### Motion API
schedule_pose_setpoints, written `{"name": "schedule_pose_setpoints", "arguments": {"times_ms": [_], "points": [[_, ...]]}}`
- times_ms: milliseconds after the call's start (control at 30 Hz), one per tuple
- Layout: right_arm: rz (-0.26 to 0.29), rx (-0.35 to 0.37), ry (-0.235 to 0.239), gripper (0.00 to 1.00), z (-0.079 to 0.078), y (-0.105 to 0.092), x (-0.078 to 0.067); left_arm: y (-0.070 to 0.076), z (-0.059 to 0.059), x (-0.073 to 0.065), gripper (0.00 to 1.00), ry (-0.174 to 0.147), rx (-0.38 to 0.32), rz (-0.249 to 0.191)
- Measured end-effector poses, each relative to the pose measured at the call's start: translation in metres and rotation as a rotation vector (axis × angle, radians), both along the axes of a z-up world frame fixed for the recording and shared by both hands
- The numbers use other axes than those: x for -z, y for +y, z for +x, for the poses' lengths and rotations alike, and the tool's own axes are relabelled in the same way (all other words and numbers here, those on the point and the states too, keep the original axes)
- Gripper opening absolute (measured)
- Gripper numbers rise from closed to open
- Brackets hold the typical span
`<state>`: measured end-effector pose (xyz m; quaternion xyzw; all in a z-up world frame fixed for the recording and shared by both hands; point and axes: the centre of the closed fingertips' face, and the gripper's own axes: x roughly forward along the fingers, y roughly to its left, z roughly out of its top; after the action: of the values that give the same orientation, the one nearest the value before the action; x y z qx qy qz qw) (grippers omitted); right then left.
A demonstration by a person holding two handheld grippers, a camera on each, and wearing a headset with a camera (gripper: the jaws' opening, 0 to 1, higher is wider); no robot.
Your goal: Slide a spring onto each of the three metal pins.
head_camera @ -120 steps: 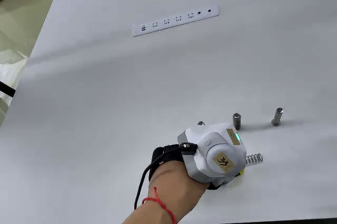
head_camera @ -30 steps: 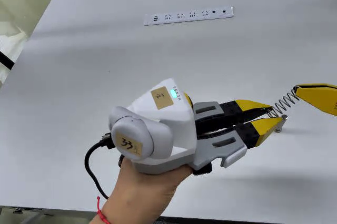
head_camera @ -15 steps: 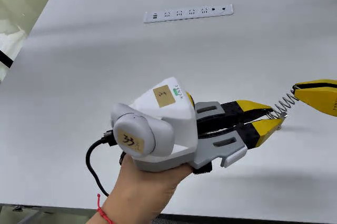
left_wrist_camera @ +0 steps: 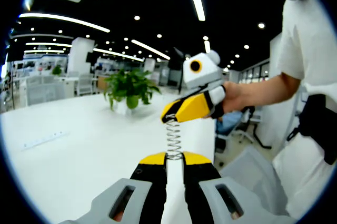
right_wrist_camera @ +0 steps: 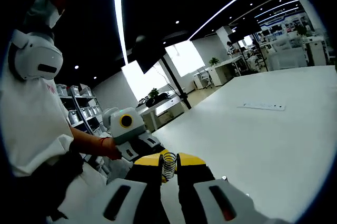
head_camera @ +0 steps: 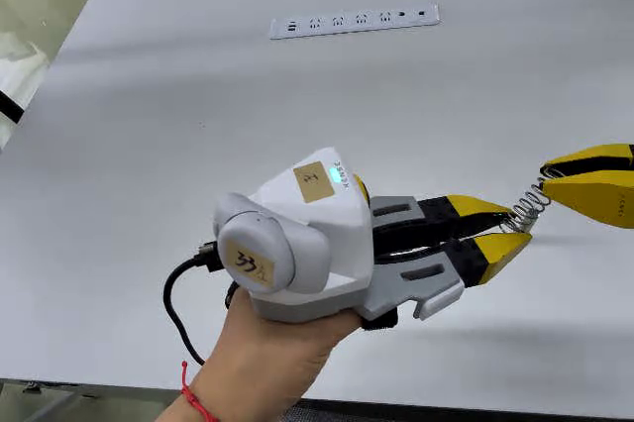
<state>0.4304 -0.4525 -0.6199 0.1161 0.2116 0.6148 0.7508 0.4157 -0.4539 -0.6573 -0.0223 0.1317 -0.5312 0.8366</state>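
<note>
The left hand-held gripper (head_camera: 500,229) was lifted above the white surface (head_camera: 198,125), gripped from below by a hand (head_camera: 263,348) with a red string (head_camera: 195,399) round the wrist and a black cable (head_camera: 176,303) looping off the back of the tool. Its yellow-tipped jaws stood at a narrow gap, closed on one end of a spring (head_camera: 526,206). The right hand-held gripper (head_camera: 545,177) came in from the right edge of the head view, its jaws nearly together and pinching the other end of the same spring. The spring hung in the air between the two tools, clear of the surface, and sloped up from the left tool's tips to the right tool's tips.

In the left gripper view the spring (left_wrist_camera: 172,137) rose straight from between that tool's own tips to the yellow tips of the other tool. In the right gripper view its coils (right_wrist_camera: 168,165) sat between the two yellow tips, with the other tool just beyond.

A white power strip (head_camera: 355,21) lay flat on the far part of the surface, well apart from both tools.
</note>
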Motion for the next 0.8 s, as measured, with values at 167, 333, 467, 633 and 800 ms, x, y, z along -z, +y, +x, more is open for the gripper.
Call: {"name": "schedule_pose_setpoints", "arguments": {"times_ms": [167,333,467,633,800], "points": [[-0.054,-0.041,-0.045,0.12,-0.005,0.004,0.000,-0.002,-0.002,0.002,0.10,0.000,0.015,0.009],[-0.090,-0.081,-0.079,0.12,-0.008,0.007,-0.001,-0.003,-0.004,0.003,0.10,0.000,0.028,0.015],[-0.135,-0.117,-0.115,0.12,-0.011,0.009,0.000,-0.003,-0.005,0.005,0.10,-0.002,0.035,0.023],[-0.179,-0.155,-0.152,0.12,-0.015,0.012,0.000,-0.004,-0.007,0.006,0.10,-0.006,0.046,0.031],[-0.235,-0.193,-0.204,0.12,-0.019,0.014,0.002,-0.003,-0.008,0.008,0.10,-0.009,0.052,0.041]]}}
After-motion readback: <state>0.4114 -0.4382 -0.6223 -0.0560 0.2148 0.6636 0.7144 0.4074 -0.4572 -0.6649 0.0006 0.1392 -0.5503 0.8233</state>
